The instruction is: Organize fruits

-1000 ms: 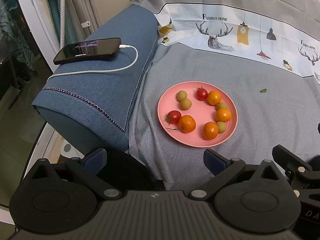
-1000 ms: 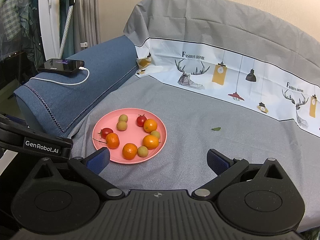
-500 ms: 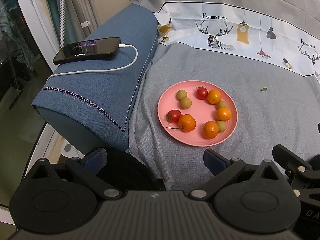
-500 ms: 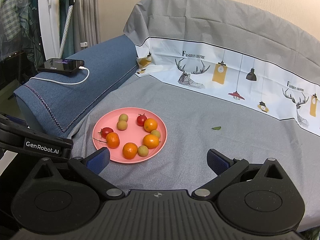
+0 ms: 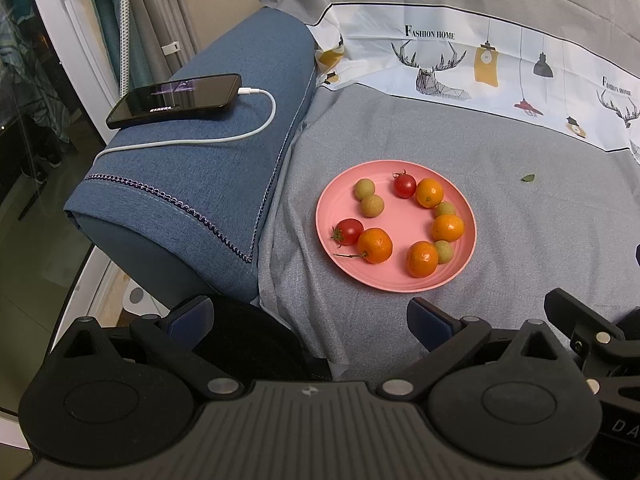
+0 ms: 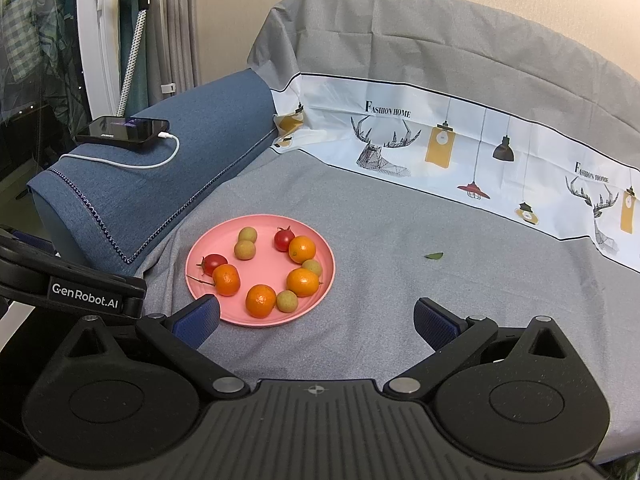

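Left wrist view: the left tongs (image 5: 310,312) hang spread wide and empty, short of the round pink plastic plate (image 5: 328,216) on the grey cloth-covered sofa seat (image 5: 520,240). Right tongs (image 6: 316,316) likewise spread, pinching nothing, their left pad just at the plate's near rim.

All the fruit sits on that plate in a loose ring: four small orange citrus fruits (image 5: 375,245), two red cherry tomatoes (image 5: 349,231), four pale green-yellow round berries (image 5: 372,205). Kinds are mixed, a berry touching the citrus at the near right. Sorted ring or jumble awaiting sorting, I can't call it.

Risks, as I judge them: round fruit rolls, so a nudged piece could run off the shallow rim onto soft cloth. Tomatoes would burst under a hard squeeze. A pad pressing the rim could tip the plate on that yielding seat.
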Available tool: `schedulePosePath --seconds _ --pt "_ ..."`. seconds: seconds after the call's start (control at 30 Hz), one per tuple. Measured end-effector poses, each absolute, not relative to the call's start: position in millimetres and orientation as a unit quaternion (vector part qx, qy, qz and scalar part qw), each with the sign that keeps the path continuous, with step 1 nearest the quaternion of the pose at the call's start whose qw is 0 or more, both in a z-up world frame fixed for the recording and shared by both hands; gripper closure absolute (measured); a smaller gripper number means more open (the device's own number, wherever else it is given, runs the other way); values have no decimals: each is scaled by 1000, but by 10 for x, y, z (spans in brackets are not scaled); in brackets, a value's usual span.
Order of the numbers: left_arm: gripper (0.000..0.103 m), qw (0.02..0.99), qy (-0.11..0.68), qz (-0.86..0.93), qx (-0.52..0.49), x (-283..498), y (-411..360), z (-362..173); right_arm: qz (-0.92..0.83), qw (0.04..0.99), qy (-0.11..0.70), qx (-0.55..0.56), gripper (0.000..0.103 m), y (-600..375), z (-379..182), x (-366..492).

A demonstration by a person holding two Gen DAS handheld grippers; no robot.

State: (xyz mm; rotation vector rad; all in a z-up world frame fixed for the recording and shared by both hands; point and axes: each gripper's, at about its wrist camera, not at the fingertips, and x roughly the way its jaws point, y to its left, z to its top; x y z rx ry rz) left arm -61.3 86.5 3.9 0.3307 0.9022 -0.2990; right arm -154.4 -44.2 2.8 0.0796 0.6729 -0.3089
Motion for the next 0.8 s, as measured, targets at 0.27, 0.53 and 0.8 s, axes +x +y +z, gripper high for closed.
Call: schedulePosePath --seconds 0.27,0.53,0.8 --pt "0 876 432 -144 161 -618 852 41 -151 931 330 39 1 -436 20 -1544" --pt "0 876 433 -143 161 -614 852 39 -151 931 329 39 1 -438 24 -1542" --pt "0 878 427 -140 163 -627 844 52 -152 931 329 40 1 -426 9 -1539"
